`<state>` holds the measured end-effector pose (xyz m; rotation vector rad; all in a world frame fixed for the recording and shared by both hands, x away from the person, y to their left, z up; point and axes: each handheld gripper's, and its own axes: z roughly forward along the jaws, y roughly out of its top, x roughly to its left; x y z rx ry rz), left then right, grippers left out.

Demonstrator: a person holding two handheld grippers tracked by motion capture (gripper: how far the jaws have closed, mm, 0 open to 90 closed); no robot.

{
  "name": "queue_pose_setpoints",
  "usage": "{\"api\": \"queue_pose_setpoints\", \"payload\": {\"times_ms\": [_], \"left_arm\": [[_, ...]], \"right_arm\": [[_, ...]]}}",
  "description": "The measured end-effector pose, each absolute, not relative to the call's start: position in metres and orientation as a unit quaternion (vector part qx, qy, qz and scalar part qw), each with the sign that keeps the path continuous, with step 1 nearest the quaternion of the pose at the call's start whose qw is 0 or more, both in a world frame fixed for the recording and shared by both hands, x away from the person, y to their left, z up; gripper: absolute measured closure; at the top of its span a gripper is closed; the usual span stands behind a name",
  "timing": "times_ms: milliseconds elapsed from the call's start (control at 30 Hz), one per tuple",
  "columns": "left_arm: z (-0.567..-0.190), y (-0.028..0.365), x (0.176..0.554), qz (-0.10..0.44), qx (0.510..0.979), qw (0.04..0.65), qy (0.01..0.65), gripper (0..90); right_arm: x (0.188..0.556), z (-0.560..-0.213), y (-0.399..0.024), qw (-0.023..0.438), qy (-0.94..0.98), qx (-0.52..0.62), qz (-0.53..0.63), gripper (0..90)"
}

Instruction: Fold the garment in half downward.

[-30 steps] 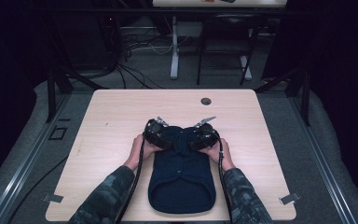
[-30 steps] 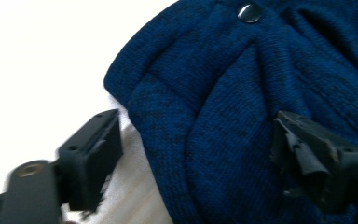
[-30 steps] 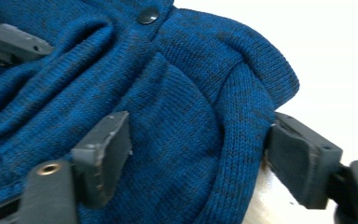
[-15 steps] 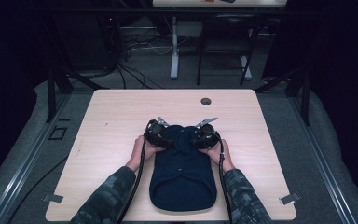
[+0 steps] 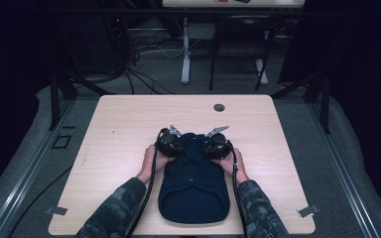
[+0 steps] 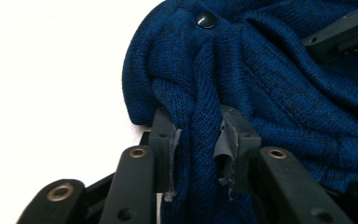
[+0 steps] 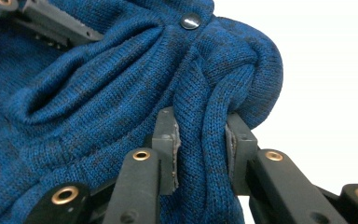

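Your high view is dim, dark at its edges, the desk (image 5: pixel 129 124) evenly lit from above. In both gripper views the desk blows out white; knit stays sharp, nearest fingers (image 6: pixel 161 140) slightly soft.

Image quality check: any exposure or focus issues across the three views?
High view: dim surroundings, table evenly lit, blue knit garment reads near-black. Left gripper view: tabletop blown out to white, knit sharp between the pads of the left gripper. Right gripper view: same white clipping; right gripper in focus.

A pale wooden table (image 5: pixel 129 124) with rounded corners carries the work. A dark blue knitted garment (image 5: pixel 193 191) lies on its near half.
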<state>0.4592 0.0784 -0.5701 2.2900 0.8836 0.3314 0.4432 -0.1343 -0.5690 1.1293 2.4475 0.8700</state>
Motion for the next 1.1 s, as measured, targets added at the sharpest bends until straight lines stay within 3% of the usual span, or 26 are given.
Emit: {"api": "queue_pose_setpoints", "payload": {"times_ms": [200, 700, 1100], "left_arm": [[-0.568, 0.074, 0.452, 0.177, 0.881, 0.312, 0.31, 74.5], [-0.524, 0.081, 0.425, 0.249, 0.85, 0.384, 0.26, 75.8], [-0.498, 0.08, 0.409, 0.295, 0.847, 0.387, 0.213, 76.5]], "right_arm": [[0.436, -0.568, -0.132, 0.199, 0.861, 0.37, 0.289, 73.1], [0.401, -0.533, -0.14, 0.334, 0.836, 0.287, 0.326, 74.1], [0.381, -0.513, -0.139, 0.39, 0.821, 0.241, 0.34, 74.2]]}}
